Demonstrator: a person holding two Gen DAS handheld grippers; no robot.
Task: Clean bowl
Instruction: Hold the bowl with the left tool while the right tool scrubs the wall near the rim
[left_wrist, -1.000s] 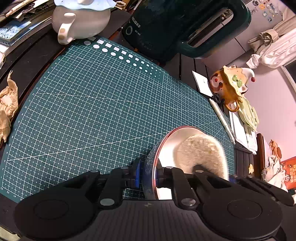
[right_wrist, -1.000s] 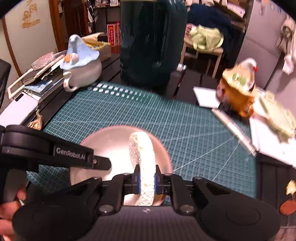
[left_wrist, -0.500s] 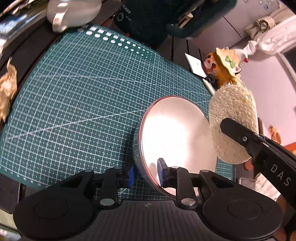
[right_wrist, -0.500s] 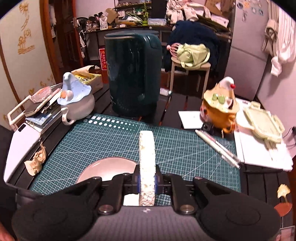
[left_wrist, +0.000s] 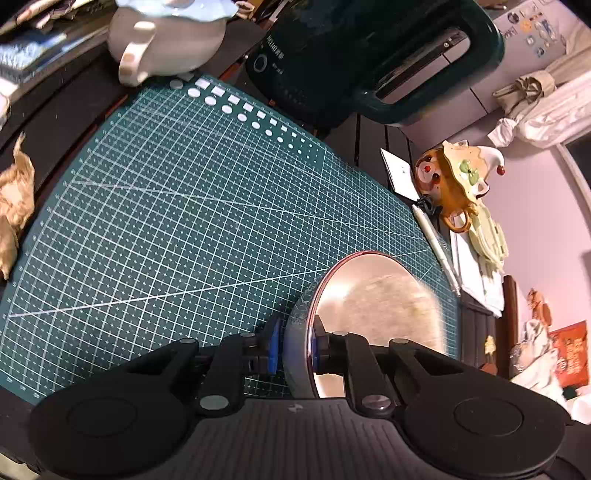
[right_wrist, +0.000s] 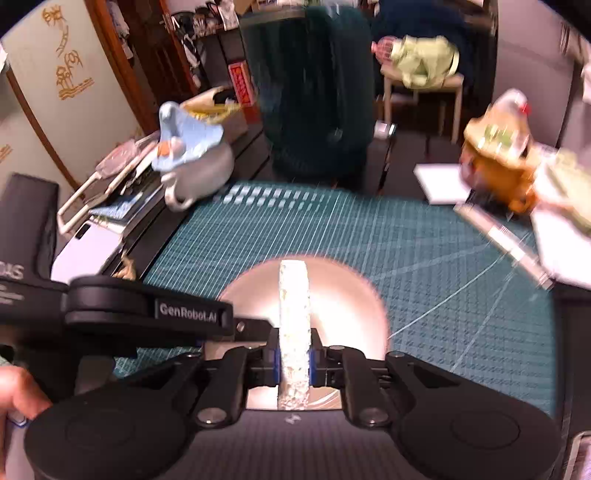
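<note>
A metal bowl (left_wrist: 347, 291) stands tilted on a green cutting mat (left_wrist: 166, 221). My left gripper (left_wrist: 293, 343) has its jaws closing on the bowl's near rim, one pad outside the wall and one inside. In the left wrist view a pale sponge (left_wrist: 402, 310) is a blur inside the bowl. The right wrist view shows the sponge (right_wrist: 293, 310) edge-on, clamped upright in my shut right gripper (right_wrist: 293, 360), over the bowl (right_wrist: 343, 302). My left gripper (right_wrist: 255, 328) reaches in from the left to the bowl's rim.
A dark green appliance (left_wrist: 351, 55) and a white-and-blue teapot (left_wrist: 170, 48) stand behind the mat. An orange clown-shaped pot (left_wrist: 458, 184), a pen (left_wrist: 436, 247) and papers lie to the right. Crumpled brown paper (left_wrist: 14, 206) sits off the left edge.
Half a second ago the sponge was lifted out beside the bowl; now it is back down inside it and moving. The left gripper has kept hold of the rim.
</note>
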